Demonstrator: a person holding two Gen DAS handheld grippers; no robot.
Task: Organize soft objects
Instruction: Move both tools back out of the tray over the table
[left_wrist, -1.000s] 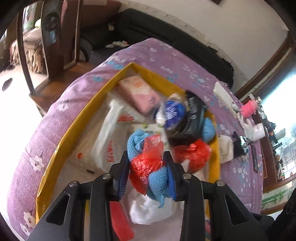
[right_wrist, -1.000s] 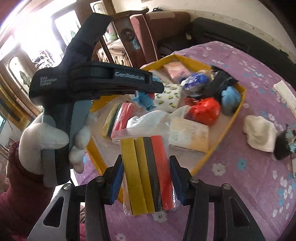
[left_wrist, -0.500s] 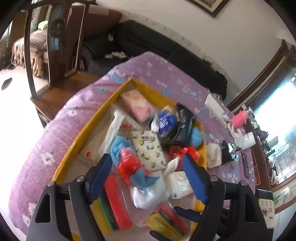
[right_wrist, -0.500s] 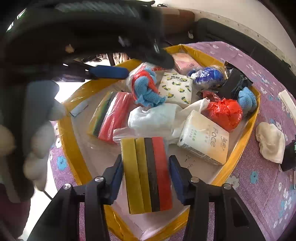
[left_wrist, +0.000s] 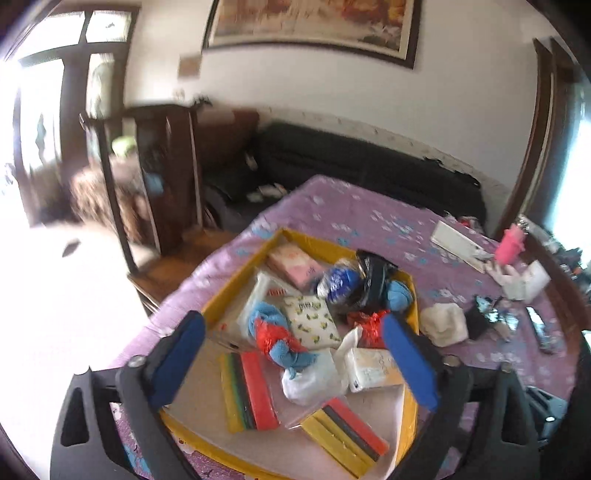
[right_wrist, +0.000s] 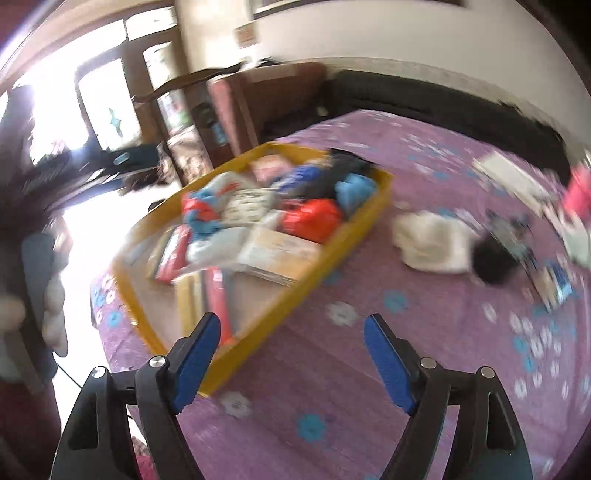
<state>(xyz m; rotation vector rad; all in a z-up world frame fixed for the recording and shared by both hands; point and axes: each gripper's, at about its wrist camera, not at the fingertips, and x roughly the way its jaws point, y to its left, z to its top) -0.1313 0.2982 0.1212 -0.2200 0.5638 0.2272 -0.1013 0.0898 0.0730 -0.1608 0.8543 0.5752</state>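
Note:
A yellow tray (left_wrist: 236, 277) (right_wrist: 332, 258) on the purple flowered tablecloth holds several soft things: a blue cloth with red plastic (left_wrist: 275, 334), two packs of striped sponges (left_wrist: 249, 391) (left_wrist: 345, 428), tissue packs (left_wrist: 371, 369), a red bag (right_wrist: 312, 218) and a blue ball (right_wrist: 354, 188). My left gripper (left_wrist: 291, 363) is open and empty, raised above the tray. My right gripper (right_wrist: 291, 354) is open and empty, above the cloth beside the tray's near right rim. A cream cloth (right_wrist: 430, 242) (left_wrist: 443, 325) lies on the table right of the tray.
A black object (right_wrist: 493, 260) and small clutter lie beyond the cream cloth. A pink cup (left_wrist: 509, 247) and a white box (left_wrist: 458, 242) stand at the far right. A dark sofa (left_wrist: 362, 162) and a wooden chair (left_wrist: 147, 177) are behind the table.
The left gripper opened, dropped the blue cloth with red plastic in the tray and rose. The right gripper let go of its striped sponge pack in the tray and swung right.

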